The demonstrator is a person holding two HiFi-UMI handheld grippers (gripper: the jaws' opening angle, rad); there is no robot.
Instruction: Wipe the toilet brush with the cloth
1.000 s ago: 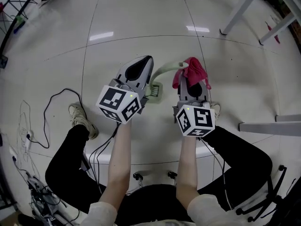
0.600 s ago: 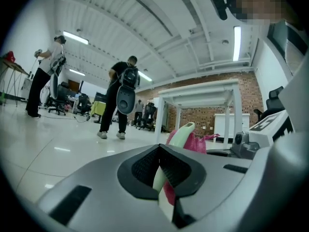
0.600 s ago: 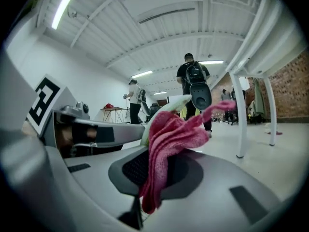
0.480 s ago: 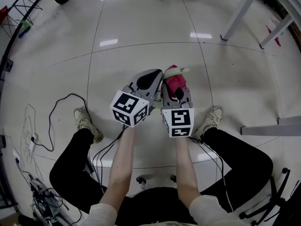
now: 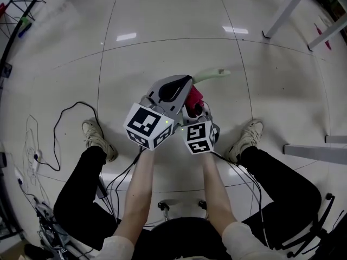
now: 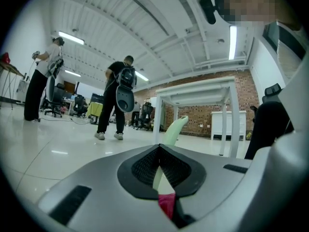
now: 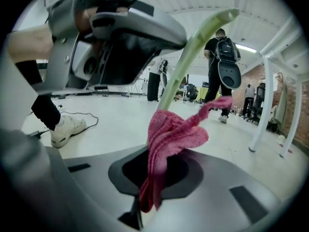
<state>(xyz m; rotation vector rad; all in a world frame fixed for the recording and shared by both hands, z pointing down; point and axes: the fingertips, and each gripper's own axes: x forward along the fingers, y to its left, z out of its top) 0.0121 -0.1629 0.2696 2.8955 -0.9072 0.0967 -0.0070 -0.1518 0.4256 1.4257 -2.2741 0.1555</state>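
Observation:
My left gripper [image 5: 174, 89] is shut on the pale green toilet brush, whose handle [image 5: 212, 75] sticks out past its jaws to the upper right. In the left gripper view the handle [image 6: 175, 128] rises from between the closed jaws [image 6: 159, 151]. The brush head is hidden. My right gripper [image 5: 198, 106] sits tight against the left one, just below and to its right, shut on a pink cloth [image 5: 193, 96]. The cloth [image 7: 170, 138] bunches up from the right gripper [image 7: 153, 170] and lies against the green handle [image 7: 194, 46].
The floor is glossy white tile. White table legs [image 5: 283, 8] stand at the upper right. Black cables [image 5: 65, 118] trail on the left. The person's shoes [image 5: 95, 137] [image 5: 247, 136] flank the grippers. People [image 6: 116, 98] stand far off near a white table [image 6: 195, 90].
My right gripper has swung left and downward with the cloth, from apart to pressed beside the left gripper. The handle now pokes out beyond the cloth. The left gripper has hardly shifted.

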